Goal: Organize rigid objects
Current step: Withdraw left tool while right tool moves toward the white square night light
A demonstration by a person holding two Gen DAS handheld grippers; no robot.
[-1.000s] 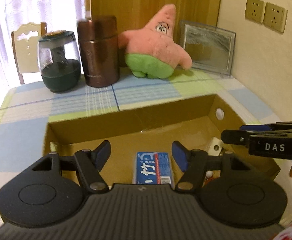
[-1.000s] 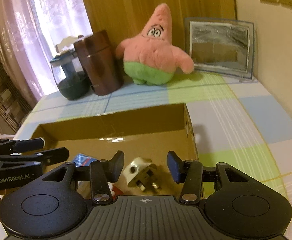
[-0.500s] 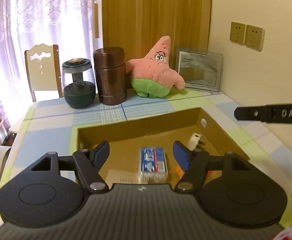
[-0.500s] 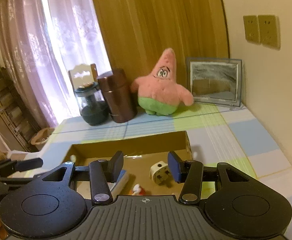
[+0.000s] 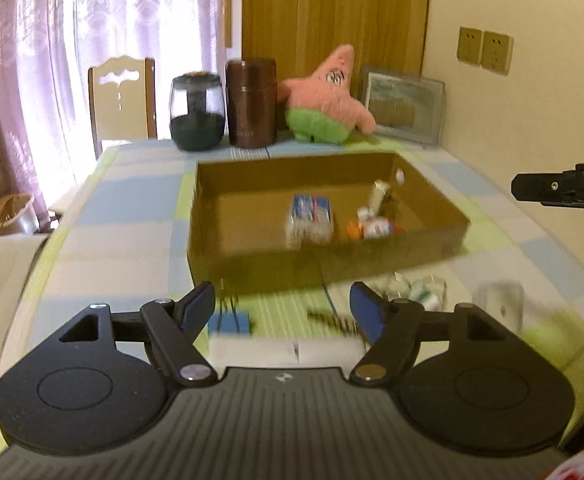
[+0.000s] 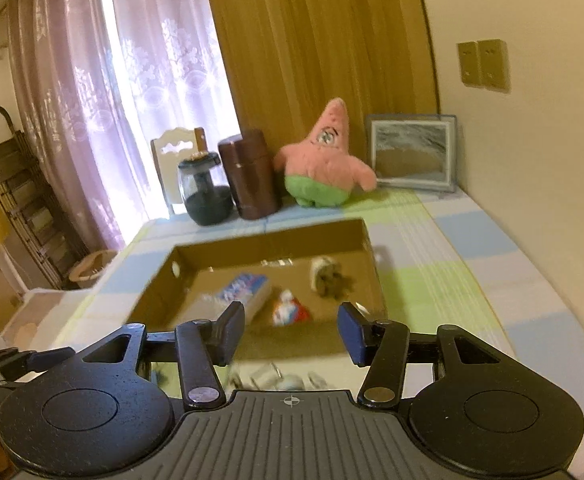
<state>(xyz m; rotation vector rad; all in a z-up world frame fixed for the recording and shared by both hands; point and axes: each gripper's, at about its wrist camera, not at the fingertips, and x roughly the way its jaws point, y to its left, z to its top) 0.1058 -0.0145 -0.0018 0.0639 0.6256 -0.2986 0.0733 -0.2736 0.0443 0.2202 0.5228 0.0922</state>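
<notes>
A shallow cardboard box (image 5: 324,260) (image 6: 159,292) sits mid-table. In it lie a blue-and-white pack (image 5: 310,214) (image 6: 243,290), a white plug (image 5: 378,196) (image 6: 326,276) and a small red-and-white item (image 5: 374,228) (image 6: 287,308). My left gripper (image 5: 281,312) is open and empty, pulled back in front of the box. My right gripper (image 6: 289,330) is open and empty, also behind the box's near wall. Loose items lie on the cloth before the box: a blue-edged piece (image 5: 229,322), clear small bottles (image 5: 416,292), a clear case (image 5: 498,306), all blurred.
At the table's back stand a dark glass jar (image 5: 197,114), a brown canister (image 5: 251,104), a pink star plush (image 5: 324,100) and a framed picture (image 5: 402,106). A chair (image 5: 121,100) stands behind the table. The wall is on the right.
Both grippers have pulled back and up away from the box, so the whole box and the items before it now show. Both stay open and empty.
</notes>
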